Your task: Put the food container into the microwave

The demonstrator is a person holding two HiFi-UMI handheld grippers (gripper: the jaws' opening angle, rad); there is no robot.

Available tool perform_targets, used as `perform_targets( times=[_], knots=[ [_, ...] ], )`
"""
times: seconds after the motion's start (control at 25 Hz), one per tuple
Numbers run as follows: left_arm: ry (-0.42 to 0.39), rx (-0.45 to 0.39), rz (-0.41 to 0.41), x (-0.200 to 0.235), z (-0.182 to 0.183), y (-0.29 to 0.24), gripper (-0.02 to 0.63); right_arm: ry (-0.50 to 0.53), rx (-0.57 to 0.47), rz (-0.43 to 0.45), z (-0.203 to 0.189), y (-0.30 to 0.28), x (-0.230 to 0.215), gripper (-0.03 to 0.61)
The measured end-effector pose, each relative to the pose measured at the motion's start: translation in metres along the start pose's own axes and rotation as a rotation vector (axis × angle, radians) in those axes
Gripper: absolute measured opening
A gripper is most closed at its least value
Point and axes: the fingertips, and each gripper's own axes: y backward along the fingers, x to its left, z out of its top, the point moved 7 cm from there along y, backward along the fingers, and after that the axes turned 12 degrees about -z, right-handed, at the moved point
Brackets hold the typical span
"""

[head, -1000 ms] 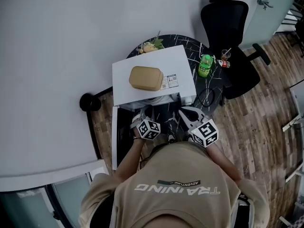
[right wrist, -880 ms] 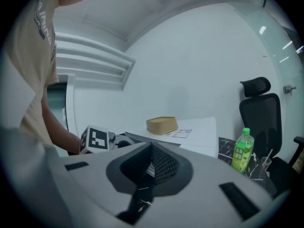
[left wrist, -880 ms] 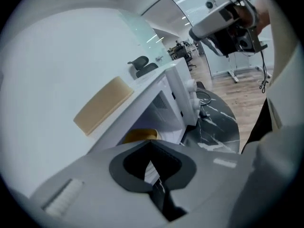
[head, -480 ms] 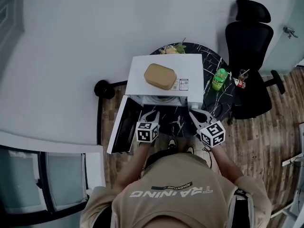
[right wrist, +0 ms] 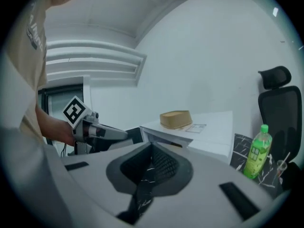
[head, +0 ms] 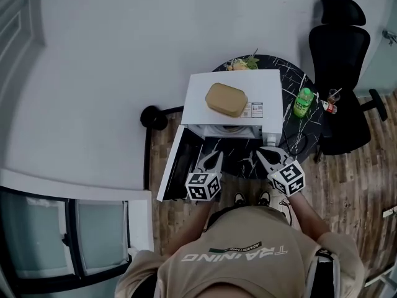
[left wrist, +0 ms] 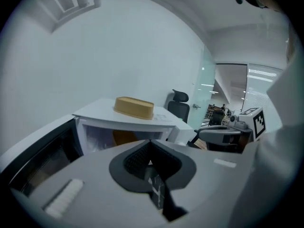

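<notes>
A tan oval food container (head: 226,99) lies on top of the white microwave (head: 267,85). The microwave's door (head: 175,169) hangs open to the left, and the cavity (head: 223,131) shows behind it. My left gripper (head: 216,156) is shut and empty, just in front of the opening beside the door. The right gripper (head: 261,151) is also shut and empty, at the front right corner. The left gripper view shows the container (left wrist: 134,108) above the cavity (left wrist: 102,137). In the right gripper view the container (right wrist: 176,119) lies ahead and the left gripper (right wrist: 102,132) is on the left.
The microwave stands on a round black marble table (head: 290,78). A green bottle (head: 303,102) and a small red-labelled bottle (head: 328,107) stand to its right, with flowers (head: 242,63) behind. A black office chair (head: 338,54) is at the right and a glass door (head: 68,241) at the lower left.
The head view has shifted, so the microwave now sits further right in it. Both grippers have drawn back a little from the opening. The container has not moved.
</notes>
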Motion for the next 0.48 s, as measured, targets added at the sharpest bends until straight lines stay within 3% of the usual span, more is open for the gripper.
perform_targets(
  times=[0.24,0.36,0.48],
  knots=[
    [-0.157,-0.040,-0.104,-0.024,0.041,-0.001,0.008,0.077,-0.091,0.032,0.065,0.000,0.028,0.009],
    [-0.249,-0.048,-0.122,-0.029,0.055,0.004,0.008,0.134,-0.127,-0.003,0.094,0.000,0.039,0.009],
    [-0.328,-0.046,-0.144,-0.035,0.071,0.013,0.008,0.111,-0.151,-0.050,0.107,0.002,0.043,0.009]
  ],
)
